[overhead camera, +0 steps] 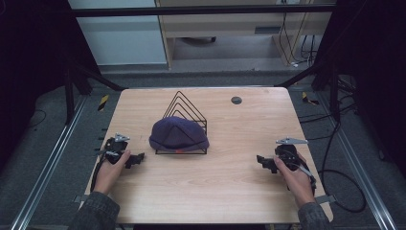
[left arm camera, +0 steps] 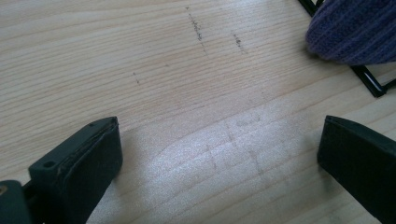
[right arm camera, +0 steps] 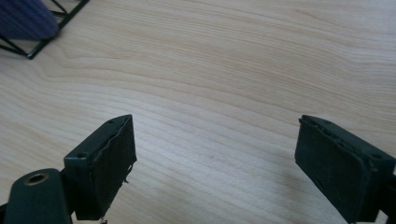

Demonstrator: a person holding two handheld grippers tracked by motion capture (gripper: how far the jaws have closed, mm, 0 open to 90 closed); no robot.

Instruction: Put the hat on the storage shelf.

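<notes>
High view: hat (overhead camera: 178, 132) on rack (overhead camera: 191, 110), mid-table (overhead camera: 220, 191).

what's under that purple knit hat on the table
The purple knit hat sits draped over a black wire rack. The rack's triangular loops rise behind the hat and its base frame shows below the brim. How many loops the hat covers, and anything inside it, is hidden.

Dim, soft overhead light (dark edges)
</notes>
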